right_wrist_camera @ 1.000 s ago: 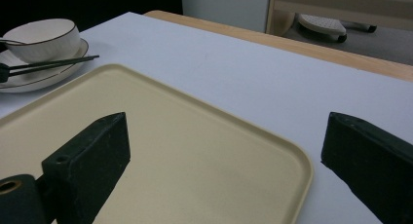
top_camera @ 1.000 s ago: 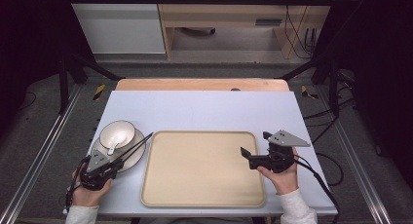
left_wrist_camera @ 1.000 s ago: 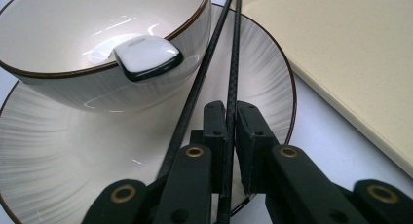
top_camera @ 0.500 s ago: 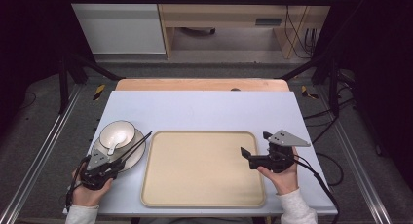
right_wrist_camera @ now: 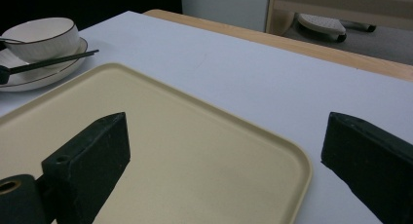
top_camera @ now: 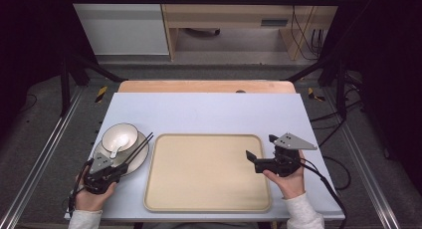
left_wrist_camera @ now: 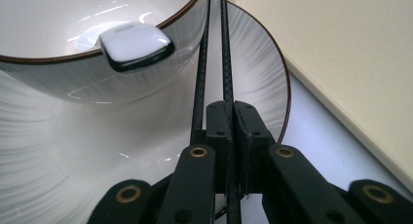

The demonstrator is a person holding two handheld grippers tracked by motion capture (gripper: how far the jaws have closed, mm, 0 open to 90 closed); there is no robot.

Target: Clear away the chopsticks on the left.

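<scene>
A pair of black chopsticks (top_camera: 138, 148) lies across the rim of a white plate (top_camera: 141, 159), beside a white bowl (top_camera: 120, 135) that stands on it. A white spoon (top_camera: 115, 150) rests in the bowl, its handle end (left_wrist_camera: 135, 46) over the rim. My left gripper (top_camera: 121, 168) is at the plate's near edge, shut on the chopsticks (left_wrist_camera: 225, 63) at their near end. My right gripper (top_camera: 260, 147) hovers open over the right edge of the beige tray (top_camera: 209, 189), nothing between its jaws (right_wrist_camera: 229, 156).
The beige tray (right_wrist_camera: 160, 136) lies in the middle of the light blue table (top_camera: 214, 112). The plate with bowl (right_wrist_camera: 41, 36) sits just left of it. A wooden strip (top_camera: 204, 86) borders the table's far edge, and metal frame rails run along both sides.
</scene>
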